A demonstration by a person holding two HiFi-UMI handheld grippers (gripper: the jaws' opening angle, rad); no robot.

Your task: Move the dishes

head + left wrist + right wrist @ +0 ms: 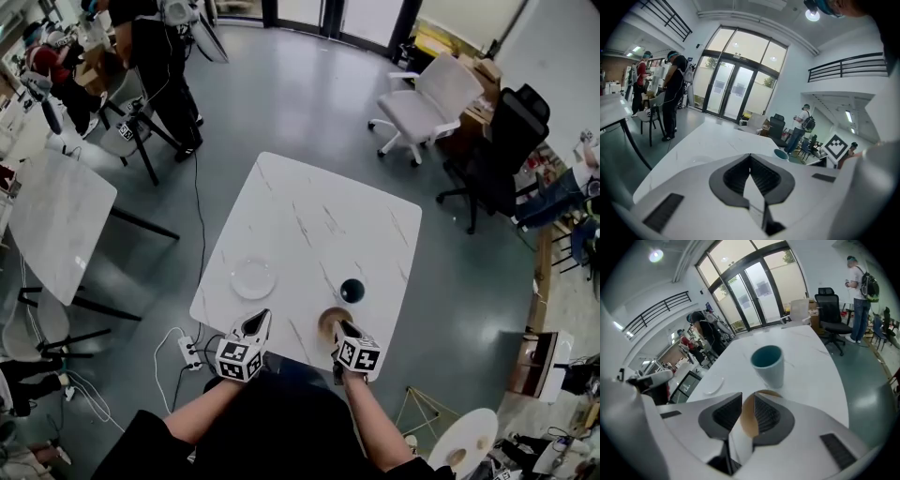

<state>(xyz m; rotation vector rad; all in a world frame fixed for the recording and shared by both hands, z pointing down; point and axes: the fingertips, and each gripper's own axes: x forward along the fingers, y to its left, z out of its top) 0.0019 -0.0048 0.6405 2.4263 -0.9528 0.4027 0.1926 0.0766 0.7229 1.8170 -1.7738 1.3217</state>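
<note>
The jaws of the right gripper (339, 327) stand apart. The rim of a brown bowl (329, 319) shows in the gap between them, and neither pad plainly presses on it. The jaws of the left gripper (260, 318) are clenched tip to tip with nothing between them.

The bowl sits at the near edge of the white bench (319, 211), right at the right jaws, so that hand is far nearer to it. A dark cup (352, 291) with a teal inside stands just beyond the bowl, a little to the right and apart from it. A white plate (253, 278) lies flat just beyond the left jaws, slightly to their left. The left hand would likely take that one. All three dishes are round, so no long axis sets the approach. What matters is the plate's low rim.

In the head view the right gripper covers the bowl's near part. Whether the bowl rests fully on the bench or leans on the right-hand pad cannot be told. In the left gripper view the plate is barely visible, white on white.
</note>
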